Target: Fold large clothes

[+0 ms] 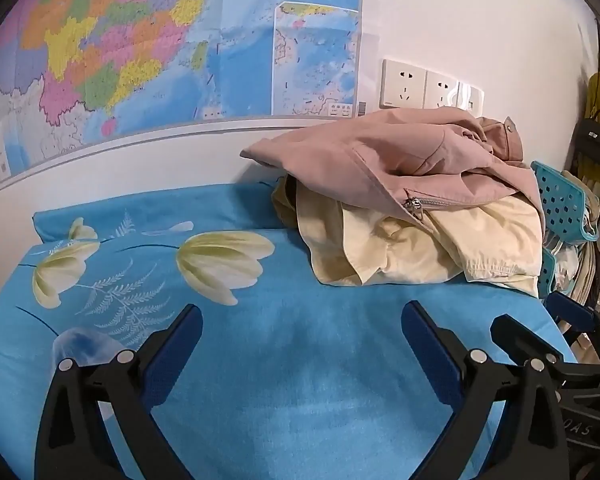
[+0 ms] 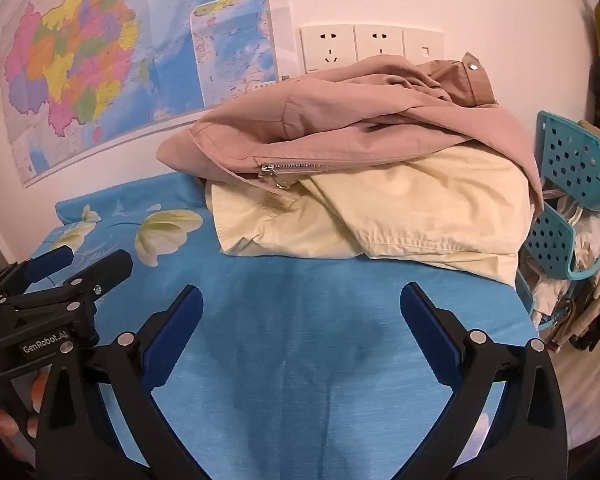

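A pink jacket (image 1: 400,156) (image 2: 360,120) with a silver zipper lies crumpled on top of a cream garment (image 1: 420,248) (image 2: 380,212), piled at the far right of the blue flowered sheet (image 1: 280,360) (image 2: 300,340). My left gripper (image 1: 302,320) hovers open over bare sheet, well short of the pile. My right gripper (image 2: 300,304) is open too, above the sheet just in front of the cream garment. Each gripper shows at the edge of the other's view: the right gripper (image 1: 548,324) and the left gripper (image 2: 92,260). Nothing is between either pair of fingers.
A large colourful map (image 1: 140,52) (image 2: 120,60) hangs on the white wall behind the bed, beside wall sockets (image 1: 428,88) (image 2: 364,46). Turquoise perforated baskets (image 1: 564,200) (image 2: 572,160) with clutter stand at the bed's right edge. Bags hang at the far right.
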`<state>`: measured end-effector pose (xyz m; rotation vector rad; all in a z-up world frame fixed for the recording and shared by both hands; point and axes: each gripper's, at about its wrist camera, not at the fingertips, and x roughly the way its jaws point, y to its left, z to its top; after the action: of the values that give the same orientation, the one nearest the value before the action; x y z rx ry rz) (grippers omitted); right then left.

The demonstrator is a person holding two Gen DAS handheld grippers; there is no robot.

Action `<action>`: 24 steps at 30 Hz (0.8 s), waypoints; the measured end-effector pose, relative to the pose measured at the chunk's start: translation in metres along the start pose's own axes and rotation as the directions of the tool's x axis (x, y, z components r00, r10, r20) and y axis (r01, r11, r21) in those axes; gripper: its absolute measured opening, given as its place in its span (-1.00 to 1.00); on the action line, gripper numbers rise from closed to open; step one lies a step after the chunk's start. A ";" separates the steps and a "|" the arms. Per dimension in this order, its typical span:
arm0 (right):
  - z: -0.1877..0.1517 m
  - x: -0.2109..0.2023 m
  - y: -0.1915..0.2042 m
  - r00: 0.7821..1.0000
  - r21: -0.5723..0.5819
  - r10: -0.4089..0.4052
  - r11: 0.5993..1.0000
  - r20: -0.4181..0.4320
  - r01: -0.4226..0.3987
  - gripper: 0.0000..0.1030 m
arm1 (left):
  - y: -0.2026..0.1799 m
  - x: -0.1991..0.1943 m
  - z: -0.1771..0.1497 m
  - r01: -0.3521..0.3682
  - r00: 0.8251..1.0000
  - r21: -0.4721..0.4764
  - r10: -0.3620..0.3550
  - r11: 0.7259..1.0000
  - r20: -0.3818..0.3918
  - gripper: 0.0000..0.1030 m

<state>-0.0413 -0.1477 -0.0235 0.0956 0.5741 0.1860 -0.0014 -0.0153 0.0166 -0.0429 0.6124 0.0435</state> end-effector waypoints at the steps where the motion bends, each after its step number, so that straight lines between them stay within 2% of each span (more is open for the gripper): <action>1: -0.001 0.001 0.001 1.000 0.000 -0.003 1.000 0.002 0.003 0.89 | 0.000 -0.001 0.000 -0.001 1.000 0.000 0.001 1.000 0.003 0.87; 24: -0.006 0.004 0.012 1.000 -0.006 -0.018 1.000 0.014 0.018 0.89 | -0.001 -0.009 0.000 -0.015 1.000 0.006 0.015 1.000 0.021 0.87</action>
<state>-0.0432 -0.1352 -0.0285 0.0857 0.5603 0.1697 -0.0088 -0.0168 0.0223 -0.0316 0.5921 0.0568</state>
